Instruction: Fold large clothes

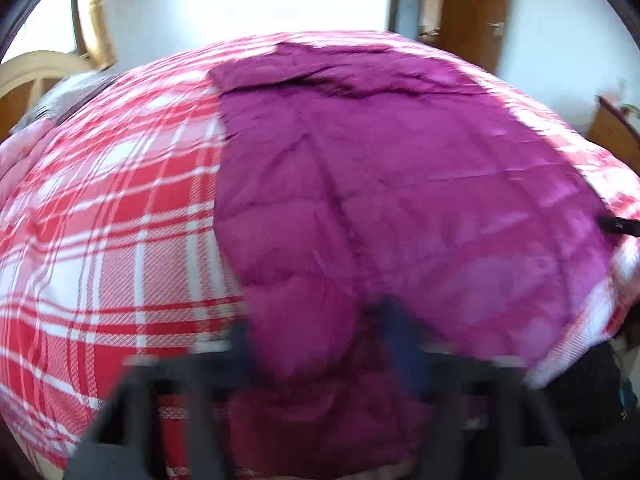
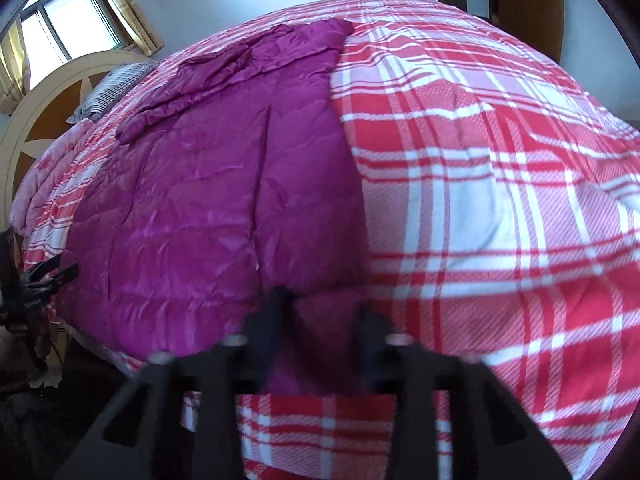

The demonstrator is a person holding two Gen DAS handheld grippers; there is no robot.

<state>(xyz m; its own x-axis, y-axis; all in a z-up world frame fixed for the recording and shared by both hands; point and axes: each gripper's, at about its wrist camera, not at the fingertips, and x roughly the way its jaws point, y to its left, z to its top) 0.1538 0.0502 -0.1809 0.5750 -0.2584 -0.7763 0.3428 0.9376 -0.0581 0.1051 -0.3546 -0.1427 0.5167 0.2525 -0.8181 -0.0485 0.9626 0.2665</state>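
Magenta quilted coat (image 1: 380, 168) lies spread flat on the plaid bedspread (image 1: 112, 208), its hem at the near edge of the bed, presumably so both lower corners can be taken at once. In the left wrist view the left gripper (image 1: 320, 332) is blurred, but its jaws appear closed on a bunched fold of the hem at the coat's left corner. A folded-over sleeve or collar (image 1: 320, 76) rests near the far edge. Beyond the bed stand a white wall and a brown wooden door (image 1: 476, 4).

In the right wrist view the right gripper (image 2: 316, 312) pinches the hem at the coat's right corner, fabric puckered between its jaws, close to the near edge. The other gripper shows dark at the coat's far corner. A striped pillow (image 2: 108, 92) lies by the cream headboard (image 2: 52, 92), under a curtained window (image 2: 68, 24).
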